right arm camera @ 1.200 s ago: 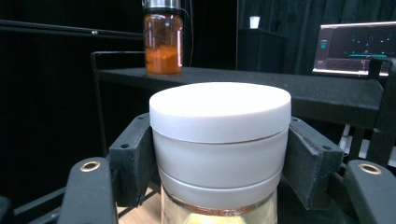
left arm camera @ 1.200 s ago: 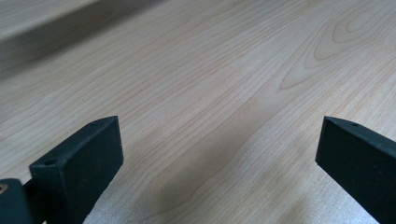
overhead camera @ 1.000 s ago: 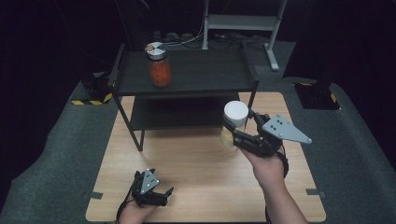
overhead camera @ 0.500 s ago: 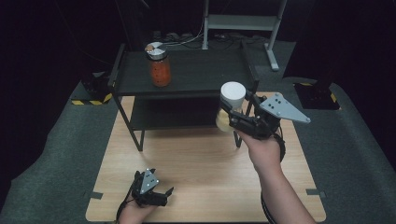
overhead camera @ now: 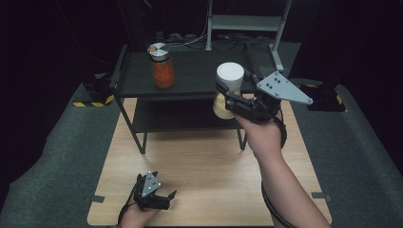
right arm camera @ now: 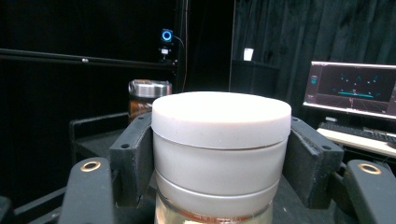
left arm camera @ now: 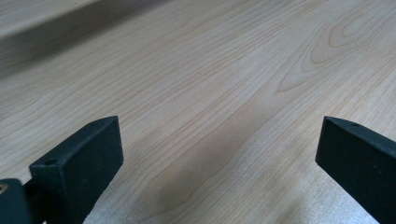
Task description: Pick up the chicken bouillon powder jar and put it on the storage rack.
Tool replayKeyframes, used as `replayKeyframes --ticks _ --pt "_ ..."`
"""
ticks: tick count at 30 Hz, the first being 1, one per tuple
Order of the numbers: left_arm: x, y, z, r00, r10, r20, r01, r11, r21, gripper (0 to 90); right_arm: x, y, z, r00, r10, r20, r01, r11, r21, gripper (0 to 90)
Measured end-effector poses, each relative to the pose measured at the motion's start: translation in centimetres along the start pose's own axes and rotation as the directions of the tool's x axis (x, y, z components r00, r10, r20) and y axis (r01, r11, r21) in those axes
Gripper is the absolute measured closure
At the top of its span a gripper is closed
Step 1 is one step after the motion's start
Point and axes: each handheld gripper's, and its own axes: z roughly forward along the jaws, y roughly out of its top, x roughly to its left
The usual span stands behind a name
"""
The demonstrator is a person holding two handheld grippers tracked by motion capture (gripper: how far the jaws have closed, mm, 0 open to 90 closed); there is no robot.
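White-lidded jar (overhead camera: 228, 90), high view: clamped by right gripper (overhead camera: 237, 102) in the air at shelf's (overhead camera: 199, 78) front edge, near orange jar (overhead camera: 162, 66). Left gripper (overhead camera: 161, 199) low on table (overhead camera: 209, 166).

Left gripper view: jaws apart over bare wood.

Right gripper view: lid squeezed both sides; best kept upright, lowered gently. Contents hard to make out.

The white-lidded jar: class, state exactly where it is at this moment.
In the high view the white-lidded jar is held in the right gripper, raised at the front right edge of the black shelf unit, right of the orange jar.
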Motion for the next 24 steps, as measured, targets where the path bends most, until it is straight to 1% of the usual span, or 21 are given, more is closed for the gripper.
replayKeyframes --ticks 3,4,5,9,11,12,13,14,15,16,17,20,21,24 --pt "0.1 0.0 0.0 1.0000 -0.003 0.003 0.003 1.0000 -0.002 1.2 -0.2 0.3 0.6 0.9995 0.030 -0.010 -0.030 1.000 -0.007 33.4" --pt "0.1 0.0 0.0 1.0000 -0.003 0.003 0.003 1.0000 -0.002 1.1 -0.2 0.3 0.6 0.9995 0.030 -0.010 -0.030 1.000 -0.007 33.4" --pt "0.1 -0.1 0.0 1.0000 -0.003 0.004 0.003 1.0000 -0.002 1.1 -0.1 0.6 1.2 0.9993 0.037 -0.005 -0.037 0.999 -0.011 33.5" --pt "0.1 -0.1 0.0 1.0000 -0.007 0.007 0.007 1.0000 -0.004 1.1 0.0 0.9 1.8 0.9993 0.037 0.003 -0.037 0.999 -0.016 33.5" --pt "0.1 -0.1 -0.1 1.0000 -0.003 0.004 0.003 1.0000 -0.005 1.2 -0.1 1.1 2.3 0.9991 0.042 0.007 -0.042 0.999 -0.020 33.5" --pt "0.2 -0.1 -0.1 0.9999 -0.008 0.007 0.008 1.0000 -0.006 1.2 -0.1 1.2 2.7 0.9992 0.038 0.013 -0.038 0.999 -0.020 33.5" --pt "0.2 -0.1 -0.1 0.9999 -0.008 0.007 0.008 1.0000 -0.006 1.2 -0.1 1.2 2.7 0.9992 0.038 0.013 -0.038 0.999 -0.020 33.5" --pt "0.2 -0.1 -0.1 0.9999 -0.010 0.009 0.010 0.9999 -0.006 1.2 -0.1 1.3 3.1 0.9990 0.040 0.022 -0.039 0.999 -0.019 33.5" --pt "0.2 -0.1 -0.1 0.9999 -0.010 0.009 0.010 0.9999 -0.006 1.2 -0.1 1.3 3.1 0.9990 0.040 0.022 -0.039 0.999 -0.019 33.5" --pt "0.3 -0.1 -0.1 0.9999 -0.011 0.010 0.011 0.9999 -0.007 1.1 -0.3 1.3 3.6 0.9985 0.047 0.029 -0.047 0.999 -0.021 33.5" --pt "0.3 -0.2 -0.1 0.9999 -0.013 0.011 0.013 0.9999 -0.008 1.1 -0.3 1.3 3.6 0.9985 0.047 0.029 -0.047 0.999 -0.021 33.5" --pt "0.3 -0.2 -0.1 0.9998 -0.016 0.010 0.016 0.9998 -0.007 1.2 -0.6 1.2 4.5 0.9979 0.047 0.045 -0.046 0.999 -0.024 33.5" --pt "0.3 -0.2 -0.1 0.9998 -0.016 0.010 0.016 0.9998 -0.007 1.2 -0.6 1.2 4.5 0.9979 0.047 0.045 -0.046 0.999 -0.024 33.5" --pt "0.4 -0.2 -0.2 0.9997 -0.023 0.013 0.023 0.9997 -0.010 1.2 -1.0 1.1 5.3 0.9967 0.061 0.055 -0.059 0.998 -0.032 33.5"
